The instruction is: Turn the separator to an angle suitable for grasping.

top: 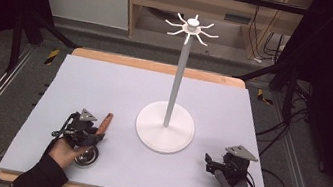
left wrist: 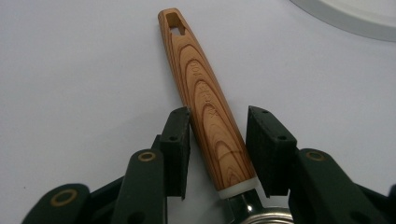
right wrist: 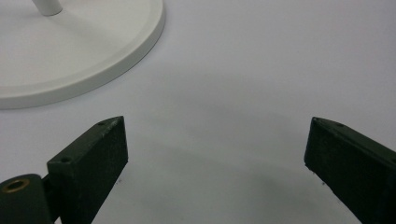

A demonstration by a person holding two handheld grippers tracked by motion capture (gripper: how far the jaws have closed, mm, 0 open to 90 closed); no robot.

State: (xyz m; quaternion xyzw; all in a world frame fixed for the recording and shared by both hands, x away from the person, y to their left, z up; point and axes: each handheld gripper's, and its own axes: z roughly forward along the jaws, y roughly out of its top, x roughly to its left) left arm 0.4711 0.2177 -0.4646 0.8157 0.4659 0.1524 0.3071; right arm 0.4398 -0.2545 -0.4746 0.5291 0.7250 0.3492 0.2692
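The left claw sits low over the counter, near its front left corner in the high view. A utensil with a wooden handle lies flat on the counter directly beneath this claw. In the left gripper view the handle runs between the two black pads, its slotted end pointing away from the claw and its white collar and metal part lying at the root of the jaws. The left pad appears to touch the handle's side; a thin gap remains visible between the handle and the right pad. The jaws stand narrow, set around the handle but not pressed on it from both sides.

The right claw rests near the counter's front right corner, jaws spread wide with only bare counter surface between them. The round base of the white stand lies just beyond it, between the two claws. The stand's pole rises upright to a ring of hooks.
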